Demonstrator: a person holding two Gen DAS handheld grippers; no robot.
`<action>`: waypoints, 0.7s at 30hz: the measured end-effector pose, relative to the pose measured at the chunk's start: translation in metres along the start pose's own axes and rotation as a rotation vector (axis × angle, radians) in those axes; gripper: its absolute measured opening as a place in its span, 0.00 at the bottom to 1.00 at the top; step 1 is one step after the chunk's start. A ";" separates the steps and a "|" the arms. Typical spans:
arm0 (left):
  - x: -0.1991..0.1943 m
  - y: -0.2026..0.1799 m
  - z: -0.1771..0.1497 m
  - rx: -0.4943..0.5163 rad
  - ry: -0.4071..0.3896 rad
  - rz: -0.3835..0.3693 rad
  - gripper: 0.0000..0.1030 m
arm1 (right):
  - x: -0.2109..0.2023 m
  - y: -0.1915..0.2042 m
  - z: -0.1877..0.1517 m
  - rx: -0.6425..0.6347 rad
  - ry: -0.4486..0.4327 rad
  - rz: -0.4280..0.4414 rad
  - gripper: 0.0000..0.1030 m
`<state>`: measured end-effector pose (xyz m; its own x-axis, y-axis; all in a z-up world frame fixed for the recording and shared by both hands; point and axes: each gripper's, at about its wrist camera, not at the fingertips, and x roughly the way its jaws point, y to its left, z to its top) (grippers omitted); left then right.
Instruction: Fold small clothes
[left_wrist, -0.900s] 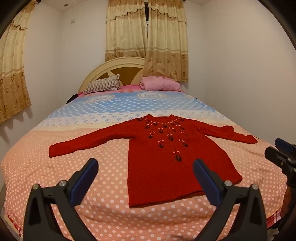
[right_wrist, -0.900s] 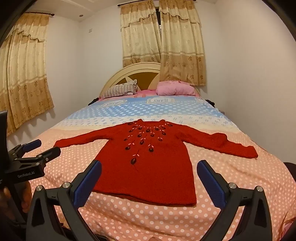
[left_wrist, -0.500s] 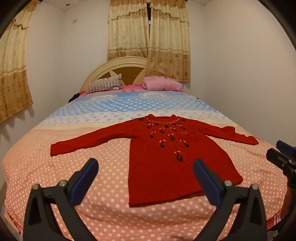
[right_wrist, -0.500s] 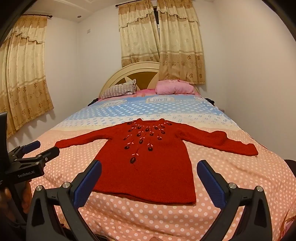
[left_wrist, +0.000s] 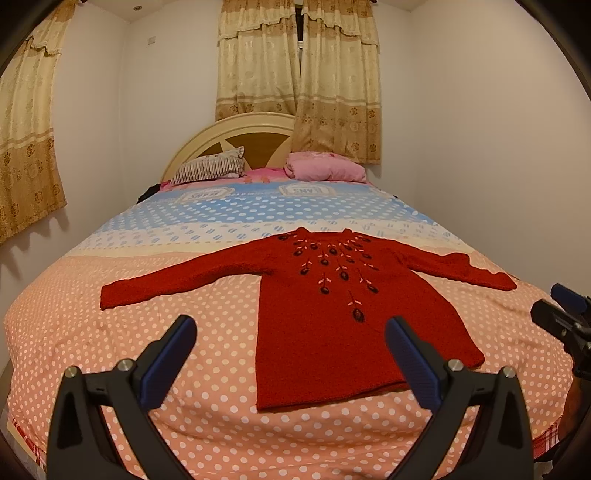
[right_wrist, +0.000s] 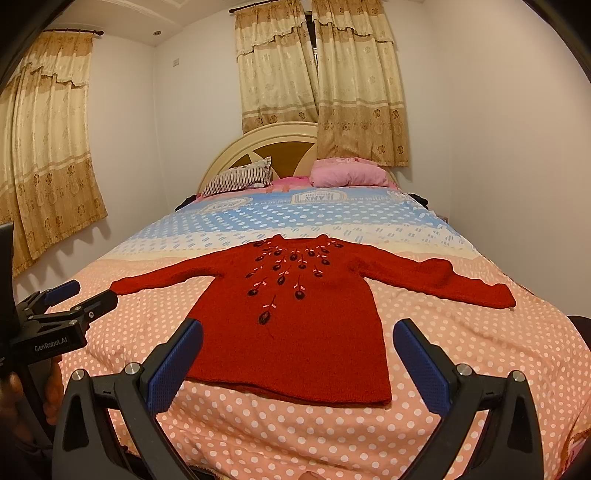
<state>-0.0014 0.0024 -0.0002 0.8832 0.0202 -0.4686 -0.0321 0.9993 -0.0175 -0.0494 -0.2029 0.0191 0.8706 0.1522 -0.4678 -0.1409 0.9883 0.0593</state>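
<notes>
Here we go, both of my tongs hang above the foot of the bed, nothing folded yet. Starting at the left: my left tongs stand spread wide with nothing between the blue pads, aimed down over the polka-dot bedspread towards the hem's left corner. Ahead lies the red knitted sweater, flat and face up, embroidered flowers at the neck, neckline toward the headboard, hem toward me. Its left sleeve runs straight out toward the left edge of the bed. Moving across, the right sleeve stretches out too, with a small bump near the elbow. My right tongs are just as wide and empty, hovering over the lower body of the sweater. Now the risks, as I judge them: the knit is thick and soft, so a shallow pinch may slip off, while a deep one could grab the bedspread underneath and drag it along. That bump in the right sleeve could fold in crooked. And the hem sits close to the foot edge, so a careless tug may pull the sweater off the bed.
</notes>
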 end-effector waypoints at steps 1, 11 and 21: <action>0.000 0.000 0.000 0.000 -0.001 0.001 1.00 | 0.003 0.001 -0.003 0.001 -0.001 -0.001 0.99; 0.000 0.000 0.000 -0.005 -0.001 0.001 1.00 | 0.003 0.001 -0.003 0.003 0.000 0.000 0.99; 0.000 0.001 0.000 -0.008 0.000 0.001 1.00 | 0.005 0.003 -0.004 0.004 0.006 0.005 0.99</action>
<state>-0.0013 0.0034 -0.0001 0.8831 0.0213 -0.4687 -0.0367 0.9990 -0.0237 -0.0475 -0.1989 0.0133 0.8668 0.1573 -0.4731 -0.1433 0.9875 0.0656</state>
